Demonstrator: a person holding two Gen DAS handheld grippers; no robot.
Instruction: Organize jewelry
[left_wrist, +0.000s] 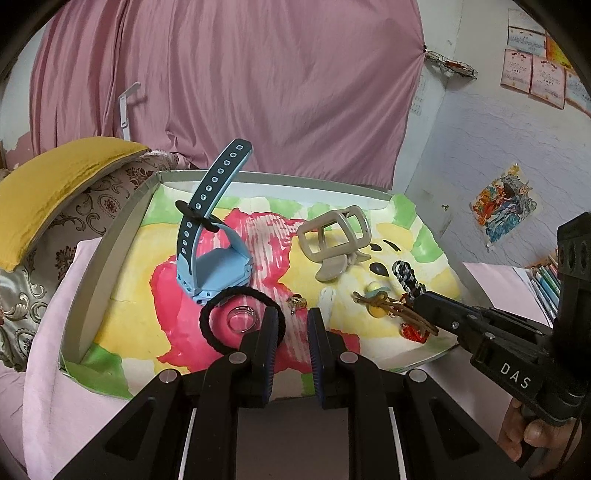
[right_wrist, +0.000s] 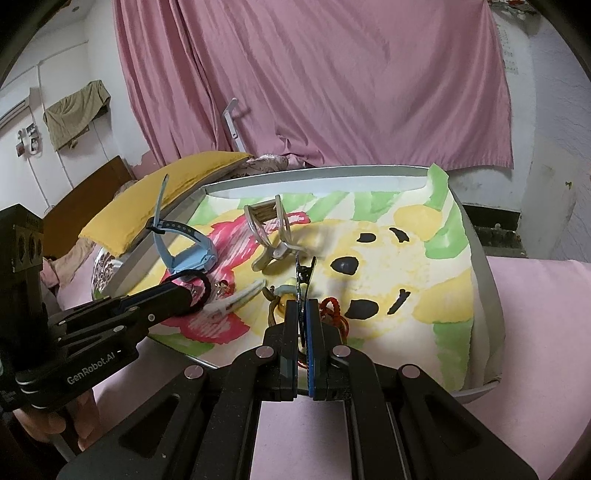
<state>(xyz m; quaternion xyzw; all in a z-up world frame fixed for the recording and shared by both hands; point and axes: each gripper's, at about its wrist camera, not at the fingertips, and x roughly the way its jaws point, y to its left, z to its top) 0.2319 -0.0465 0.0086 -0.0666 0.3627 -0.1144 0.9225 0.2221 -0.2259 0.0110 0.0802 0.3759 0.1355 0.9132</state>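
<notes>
Right claw (right_wrist: 303, 314) clamped on black-and-white braided cord (left_wrist: 408, 277), over the shallow tray lined with a painted paper (left_wrist: 122, 236); left claw (left_wrist: 291, 325) narrowly parted, holding nothing.

Risk: the cord lies touching the brown leather thong with yellow beads (left_wrist: 384, 304) and the red knotted string (left_wrist: 415, 334); lifting may drag both, judging by the tangle. Just beside the left claw: black elastic hair tie (left_wrist: 221, 299) ringing a clear glass ring (left_wrist: 242, 319). Blue rubber watch (left_wrist: 212, 254) and beige plastic hair clip (left_wrist: 332, 240) stand farther back, not obstructing.
</notes>
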